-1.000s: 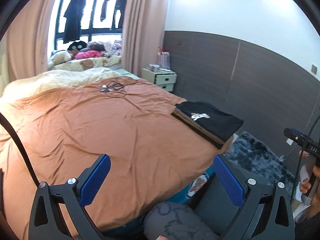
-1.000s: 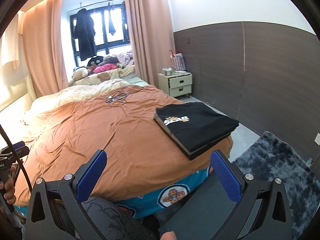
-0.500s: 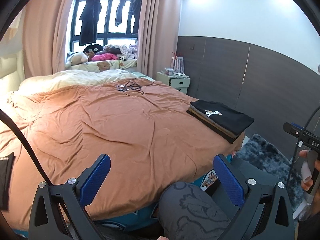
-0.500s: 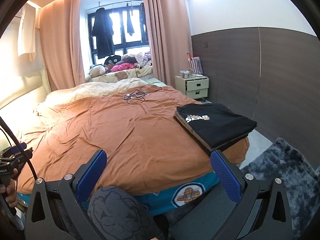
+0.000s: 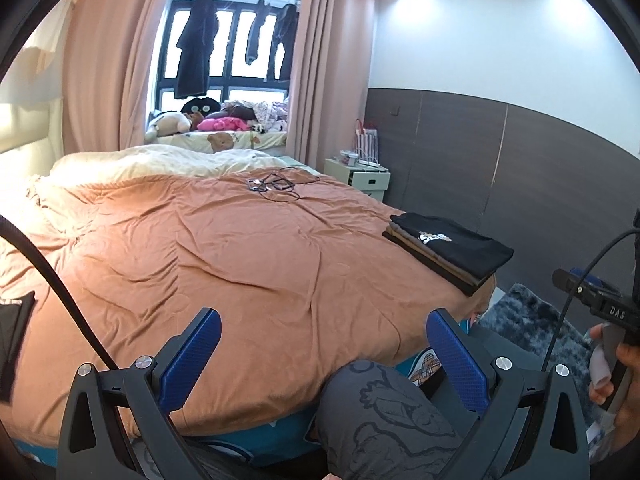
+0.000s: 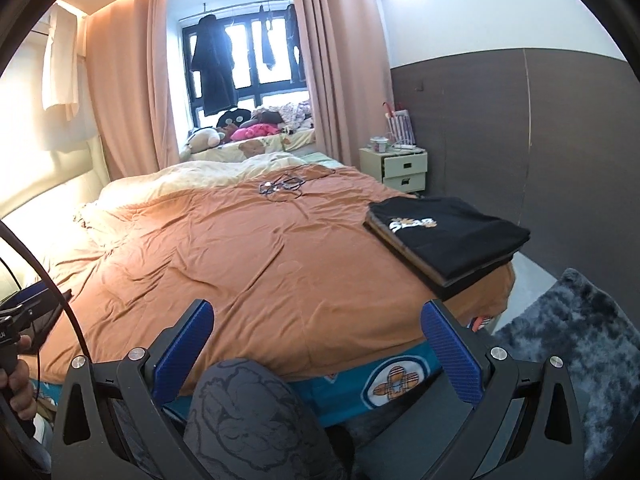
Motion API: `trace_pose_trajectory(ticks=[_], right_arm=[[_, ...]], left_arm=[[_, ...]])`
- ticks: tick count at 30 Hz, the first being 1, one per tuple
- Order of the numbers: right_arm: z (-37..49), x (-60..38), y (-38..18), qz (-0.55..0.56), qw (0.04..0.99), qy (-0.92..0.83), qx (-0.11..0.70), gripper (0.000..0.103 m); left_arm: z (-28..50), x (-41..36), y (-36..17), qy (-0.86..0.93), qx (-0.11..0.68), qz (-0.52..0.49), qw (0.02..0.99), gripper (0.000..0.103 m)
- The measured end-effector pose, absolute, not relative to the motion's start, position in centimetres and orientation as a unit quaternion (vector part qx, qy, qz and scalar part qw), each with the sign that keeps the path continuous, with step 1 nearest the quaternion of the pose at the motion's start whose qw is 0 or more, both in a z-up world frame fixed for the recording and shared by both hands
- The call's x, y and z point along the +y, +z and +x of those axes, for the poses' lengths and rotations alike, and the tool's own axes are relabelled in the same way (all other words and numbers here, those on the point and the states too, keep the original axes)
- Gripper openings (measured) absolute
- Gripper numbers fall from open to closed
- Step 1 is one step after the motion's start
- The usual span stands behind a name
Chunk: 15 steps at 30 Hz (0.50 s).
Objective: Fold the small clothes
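Observation:
A stack of folded clothes (image 5: pixel 448 250) with a black printed shirt on top lies at the right corner of the bed; it also shows in the right wrist view (image 6: pixel 448 236). A dark garment (image 5: pixel 14 328) lies at the bed's left edge. My left gripper (image 5: pixel 322 344) is open and empty, held off the bed's near edge above the person's knee. My right gripper (image 6: pixel 316 336) is open and empty, also off the near edge, well short of the stack.
The bed has an orange duvet (image 5: pixel 224 252) with a tangle of cables (image 5: pixel 276 186) far back. A nightstand (image 6: pixel 394 168) stands by the dark wall. A grey shaggy rug (image 6: pixel 568 348) lies on the floor to the right. The person's knee (image 6: pixel 244 412) is between the fingers.
Both grippers have swung left and tilted up. The stack of clothes has shifted right in both views, and more of the bed's left side shows.

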State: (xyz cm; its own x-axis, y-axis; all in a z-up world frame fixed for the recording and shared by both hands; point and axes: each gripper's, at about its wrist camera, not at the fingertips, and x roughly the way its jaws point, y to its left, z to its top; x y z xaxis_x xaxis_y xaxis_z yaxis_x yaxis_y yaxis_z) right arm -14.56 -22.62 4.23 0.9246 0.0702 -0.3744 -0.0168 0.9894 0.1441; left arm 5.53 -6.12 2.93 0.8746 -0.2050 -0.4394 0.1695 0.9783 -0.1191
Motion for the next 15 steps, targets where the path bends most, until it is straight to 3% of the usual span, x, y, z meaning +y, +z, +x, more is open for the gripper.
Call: trace_pose_trajectory(ticks=[15], right_arm=[[-15.0, -20.8, 3.9, 0.074, 0.975, 0.023, 0.207, 0.103]], left_arm=[[5.1, -4.9, 2.0, -0.084, 0.24, -0.057, 0.965, 0.103]])
